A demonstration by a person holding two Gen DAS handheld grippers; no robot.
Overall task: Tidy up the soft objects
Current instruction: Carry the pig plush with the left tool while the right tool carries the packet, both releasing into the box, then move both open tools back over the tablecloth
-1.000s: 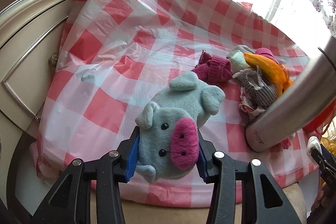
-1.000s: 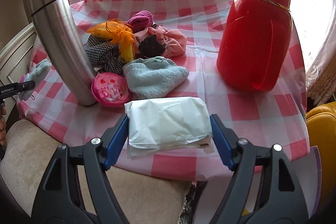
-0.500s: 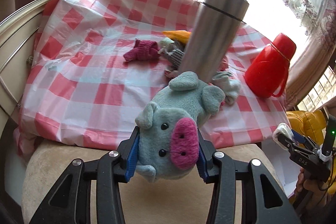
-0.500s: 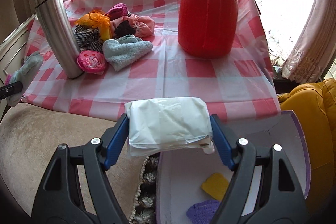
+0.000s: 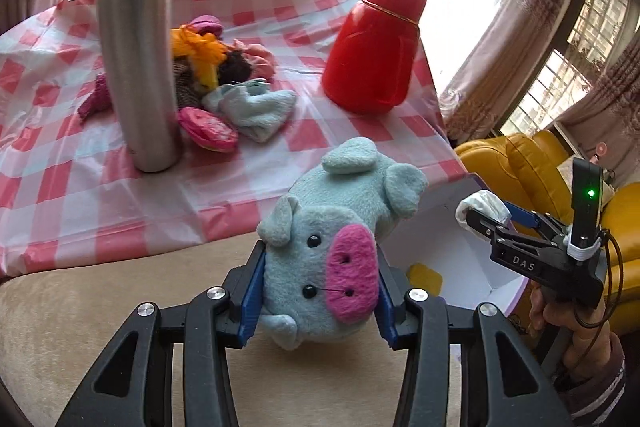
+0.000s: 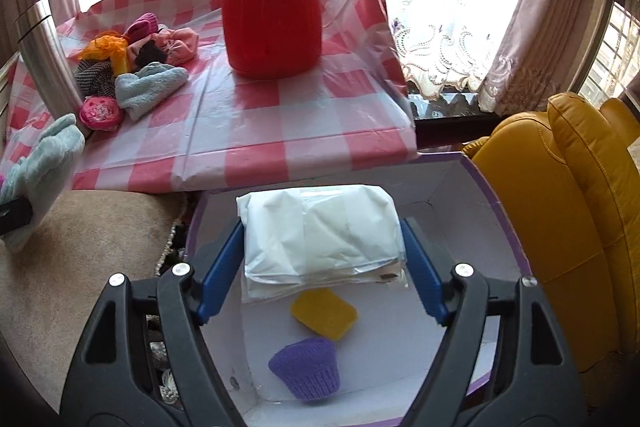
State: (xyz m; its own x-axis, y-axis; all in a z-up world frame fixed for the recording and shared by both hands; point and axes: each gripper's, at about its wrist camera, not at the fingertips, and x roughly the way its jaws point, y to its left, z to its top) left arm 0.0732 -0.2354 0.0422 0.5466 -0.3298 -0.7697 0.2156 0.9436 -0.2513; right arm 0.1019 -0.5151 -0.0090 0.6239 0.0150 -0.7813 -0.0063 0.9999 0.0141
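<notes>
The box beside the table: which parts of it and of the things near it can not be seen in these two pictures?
- Box floor, right wrist view: partly covered by the white packet in the right gripper.
- Box, left wrist view: mostly behind the plush pig.
- Steel flask, right wrist view: cut off by the left edge.
- Soft pile, left wrist view: partly behind the flask.
</notes>
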